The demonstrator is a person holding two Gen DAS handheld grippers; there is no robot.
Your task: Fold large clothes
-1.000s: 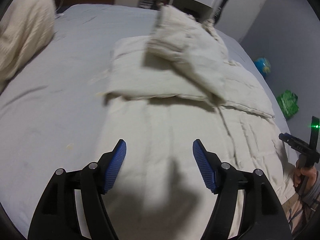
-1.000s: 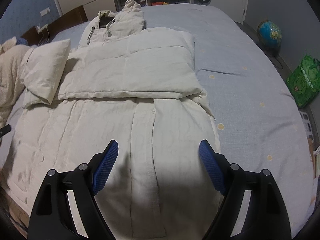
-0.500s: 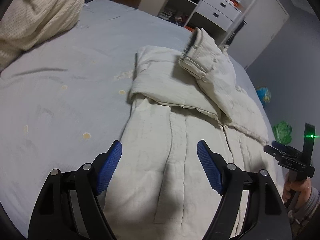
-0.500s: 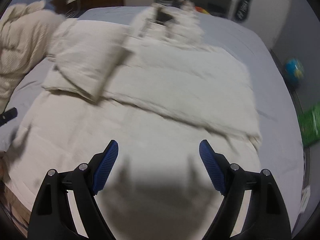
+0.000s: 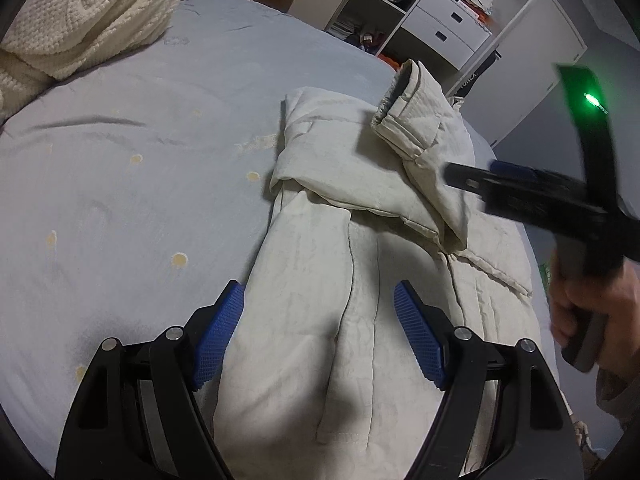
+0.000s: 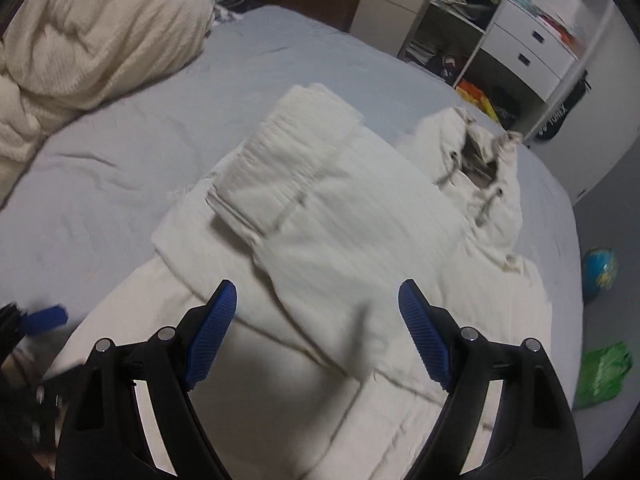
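Grey bed (image 5: 120, 128): cream padded coat (image 5: 352, 280) lies flat with sleeves (image 6: 288, 160) crossed over chest, body fold judged pending; left gripper (image 5: 318, 332) and right gripper (image 6: 316, 330) spread wide, holding nothing.

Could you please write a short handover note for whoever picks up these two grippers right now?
Left gripper: open, empty, above the near end of the cream padded coat.
Right gripper: open, empty, above the coat's middle.
The coat lies flat on the grey bed sheet, hood at the far end.
Done: both sleeves are folded in across the chest; one sleeve lies on top, cuff showing.
Left: fold the body end to end, probably by lifting the near hem toward the hood, then tidy it.
A knitted cream blanket is heaped at the far left of the bed.
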